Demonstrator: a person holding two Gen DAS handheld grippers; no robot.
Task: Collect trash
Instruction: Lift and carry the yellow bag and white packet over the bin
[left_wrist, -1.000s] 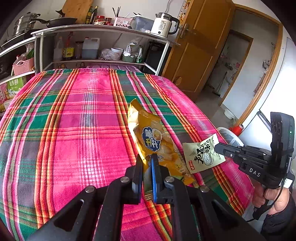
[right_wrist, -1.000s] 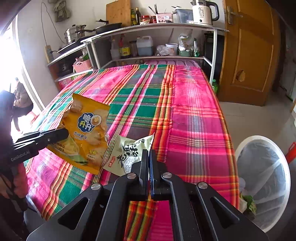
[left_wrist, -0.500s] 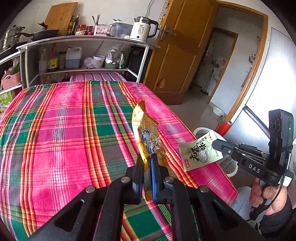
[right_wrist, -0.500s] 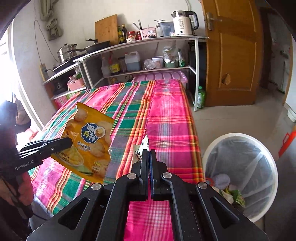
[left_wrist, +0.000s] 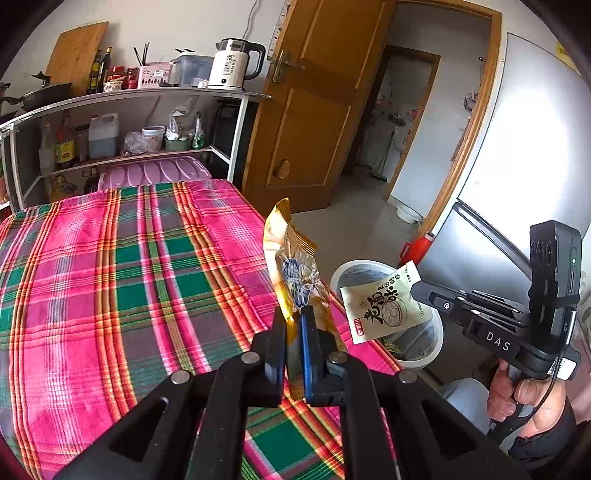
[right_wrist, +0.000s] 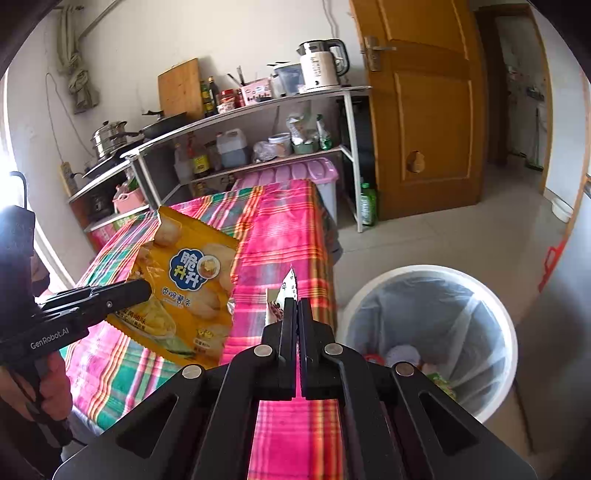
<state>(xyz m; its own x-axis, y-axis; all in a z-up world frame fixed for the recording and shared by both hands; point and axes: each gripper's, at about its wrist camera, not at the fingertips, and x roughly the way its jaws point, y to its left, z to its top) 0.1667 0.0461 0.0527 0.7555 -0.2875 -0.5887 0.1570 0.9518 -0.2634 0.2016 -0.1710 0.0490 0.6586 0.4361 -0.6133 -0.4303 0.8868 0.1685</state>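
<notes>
My left gripper (left_wrist: 293, 314) is shut on a yellow chip bag (left_wrist: 291, 258) and holds it up above the right edge of the table; the bag also shows in the right wrist view (right_wrist: 184, 284). My right gripper (right_wrist: 297, 301) is shut on a pale green noodle seasoning packet (right_wrist: 284, 295), seen edge-on here and flat in the left wrist view (left_wrist: 384, 306), where it hangs over the bin. A white trash bin (right_wrist: 428, 339) with a clear liner stands on the floor right of the table and holds some trash; it also shows in the left wrist view (left_wrist: 351, 271).
The table has a pink, green and orange plaid cloth (left_wrist: 110, 277). A metal shelf rack (left_wrist: 147, 122) with a kettle, bottles and pans stands behind it. A wooden door (right_wrist: 424, 110) and a red object (left_wrist: 417, 247) on the floor are to the right.
Both grippers have lifted their wrappers off the table and swung right toward the bin. The packet now hangs over the bin, and the chip bag has cleared the table edge.
</notes>
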